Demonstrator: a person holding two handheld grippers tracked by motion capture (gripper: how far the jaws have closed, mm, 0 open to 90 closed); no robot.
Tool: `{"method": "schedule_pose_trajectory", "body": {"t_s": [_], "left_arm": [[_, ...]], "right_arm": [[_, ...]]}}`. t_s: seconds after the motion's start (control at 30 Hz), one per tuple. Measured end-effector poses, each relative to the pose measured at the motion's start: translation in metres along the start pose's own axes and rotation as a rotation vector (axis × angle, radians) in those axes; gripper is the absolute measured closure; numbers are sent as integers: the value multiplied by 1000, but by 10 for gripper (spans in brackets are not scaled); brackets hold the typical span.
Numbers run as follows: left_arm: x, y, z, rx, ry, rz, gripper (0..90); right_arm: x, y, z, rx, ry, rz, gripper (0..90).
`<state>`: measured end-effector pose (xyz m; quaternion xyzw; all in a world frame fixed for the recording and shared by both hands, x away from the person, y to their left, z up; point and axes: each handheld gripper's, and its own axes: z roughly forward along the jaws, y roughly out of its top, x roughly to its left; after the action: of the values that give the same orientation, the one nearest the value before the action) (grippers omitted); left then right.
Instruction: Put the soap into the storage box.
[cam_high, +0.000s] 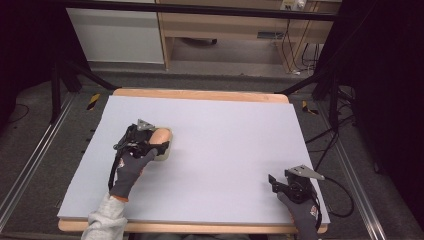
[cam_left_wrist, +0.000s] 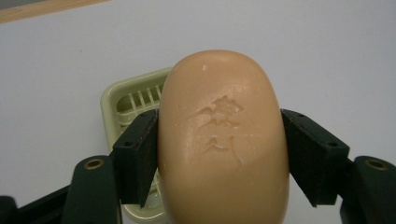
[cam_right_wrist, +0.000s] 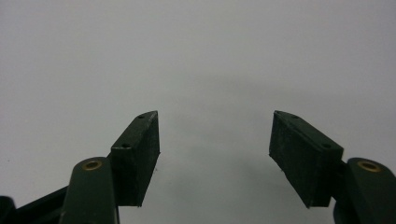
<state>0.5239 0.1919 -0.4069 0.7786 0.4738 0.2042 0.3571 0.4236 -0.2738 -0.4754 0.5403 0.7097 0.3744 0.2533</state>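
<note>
Pale lilac-grey sheeting (cam_high: 225, 150) covered the wooden table (cam_high: 200, 95) in the high view, with a strip of bare wood showing along the far edge. The left gripper (cam_high: 150, 137) sat out over the left half of the sheet, held in a grey-gloved hand (cam_high: 131, 170) with a light grey sleeve (cam_high: 105, 220) behind it. At its tip a peach-coloured soap bar (cam_high: 160, 136) lay over a pale green soap dish (cam_high: 167, 150). The right gripper (cam_high: 280, 182) rested near the close right corner of the sheet, well apart from the other, a grey three-cornered plate (cam_high: 304, 172) on top and a black cable (cam_high: 340, 200) trailing off the table edge.

From the left gripper view, the soap bar (cam_left_wrist: 223, 140) stood clamped between the two black jaws, each pad pressed flat against one long side. An embossed mark (cam_left_wrist: 219, 130) showed on its upper face. The soap dish (cam_left_wrist: 133, 100) lay beyond and below the left jaw, its slatted floor partly hidden behind the soap; whether the bar touched the dish I could not tell.

From the right gripper view, the right gripper (cam_right_wrist: 215, 135) had its jaws spread wide apart with nothing between them, plain grey sheet (cam_right_wrist: 196, 56) ahead of them.
</note>
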Motion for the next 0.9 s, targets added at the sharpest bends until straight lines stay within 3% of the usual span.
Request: {"method": "schedule_pose_trajectory", "body": {"t_s": [0.3, 0.67, 0.9], "left_arm": [[5, -1, 5, 9, 27, -4, 316], [13, -1, 14, 15, 30, -30, 316], [14, 0, 22, 32, 34, -19, 316]], "right_arm": [[0, 0, 0, 0, 4, -1, 334], [0, 1, 0, -6, 7, -2, 335], [0, 0, 1, -4, 5, -4, 335]]}}
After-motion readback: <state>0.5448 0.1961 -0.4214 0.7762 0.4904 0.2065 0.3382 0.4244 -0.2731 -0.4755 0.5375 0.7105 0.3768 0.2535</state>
